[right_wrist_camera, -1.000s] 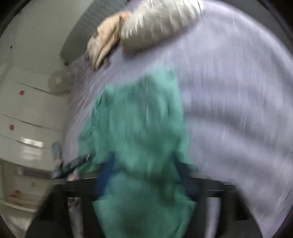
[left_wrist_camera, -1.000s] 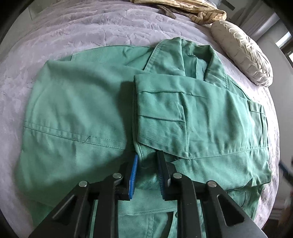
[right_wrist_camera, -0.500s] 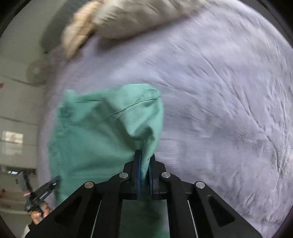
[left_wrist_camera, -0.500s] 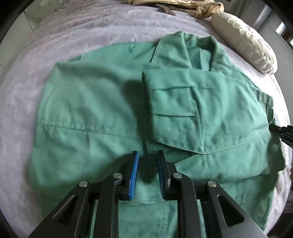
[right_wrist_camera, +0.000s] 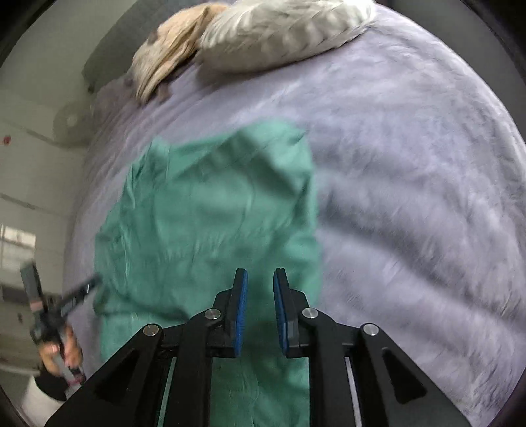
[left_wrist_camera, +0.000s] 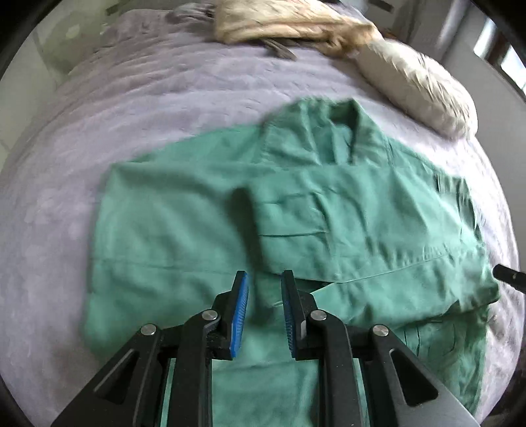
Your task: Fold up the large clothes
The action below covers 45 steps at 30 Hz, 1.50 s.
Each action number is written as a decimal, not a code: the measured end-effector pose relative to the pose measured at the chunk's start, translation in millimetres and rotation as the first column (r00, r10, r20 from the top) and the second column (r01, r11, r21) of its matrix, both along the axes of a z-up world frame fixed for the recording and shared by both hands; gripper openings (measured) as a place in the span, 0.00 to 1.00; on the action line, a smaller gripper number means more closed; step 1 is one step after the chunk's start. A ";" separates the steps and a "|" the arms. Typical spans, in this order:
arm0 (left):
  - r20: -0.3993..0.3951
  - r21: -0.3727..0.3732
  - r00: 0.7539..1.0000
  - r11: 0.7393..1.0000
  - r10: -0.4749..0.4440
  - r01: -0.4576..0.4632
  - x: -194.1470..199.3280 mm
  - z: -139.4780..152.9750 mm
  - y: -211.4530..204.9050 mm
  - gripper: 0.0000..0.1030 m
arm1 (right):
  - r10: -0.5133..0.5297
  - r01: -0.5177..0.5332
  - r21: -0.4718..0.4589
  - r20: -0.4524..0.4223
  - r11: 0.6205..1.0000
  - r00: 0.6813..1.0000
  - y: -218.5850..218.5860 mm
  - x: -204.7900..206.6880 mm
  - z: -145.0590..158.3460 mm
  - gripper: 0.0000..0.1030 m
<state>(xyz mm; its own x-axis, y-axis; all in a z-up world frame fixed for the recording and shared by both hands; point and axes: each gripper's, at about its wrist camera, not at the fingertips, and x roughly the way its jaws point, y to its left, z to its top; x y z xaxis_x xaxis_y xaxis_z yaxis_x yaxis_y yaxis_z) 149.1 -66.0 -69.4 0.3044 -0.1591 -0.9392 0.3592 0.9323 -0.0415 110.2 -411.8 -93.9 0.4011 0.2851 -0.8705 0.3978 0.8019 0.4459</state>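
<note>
Around everything I see the grey-lilac bed cover (left_wrist_camera: 138,108), which fills most of both views. On it lies the green garment (left_wrist_camera: 184,223), spread flat with its collar toward the far side and one part folded over the middle. At the far edge of the bed rests a pale cushion (left_wrist_camera: 417,85), touching a crumpled beige cloth (left_wrist_camera: 282,23); both are well apart from the garment. In the right wrist view a white cabinet (right_wrist_camera: 29,184) stands beside the bed, and a round fan (right_wrist_camera: 70,123) is near it. My left gripper (left_wrist_camera: 263,289) hovers over the near part of the garment, its blue pads apart and holding nothing. My right gripper (right_wrist_camera: 259,289) is the same, pads apart over the garment's edge. I can read no label or writing; the pictures are blurred.
</note>
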 end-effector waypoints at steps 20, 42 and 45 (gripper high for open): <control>-0.065 0.193 0.991 0.976 0.113 -0.099 -60.0 17.4 42.1 0.22 | -0.002 -0.002 -0.042 -0.104 0.999 0.995 53.3 -62.1 22.5 0.14; -0.023 0.247 0.994 0.964 0.108 -0.100 -121.5 52.6 85.3 0.99 | 0.025 -0.028 -0.073 -0.046 0.997 0.999 120.6 -86.5 72.7 0.86; -0.030 0.256 0.995 0.963 0.094 -0.083 -130.5 49.8 92.3 0.99 | 0.051 -0.054 -0.059 -0.045 0.997 0.998 128.3 -88.7 77.1 0.86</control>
<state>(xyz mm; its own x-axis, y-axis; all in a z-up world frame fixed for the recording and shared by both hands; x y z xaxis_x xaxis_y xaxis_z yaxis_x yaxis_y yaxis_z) 18.6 26.3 -19.6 0.2660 0.1123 -0.9574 0.2774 0.9423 0.1875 21.4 -283.5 -16.8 0.3487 0.2511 -0.9030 0.3721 0.8471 0.3793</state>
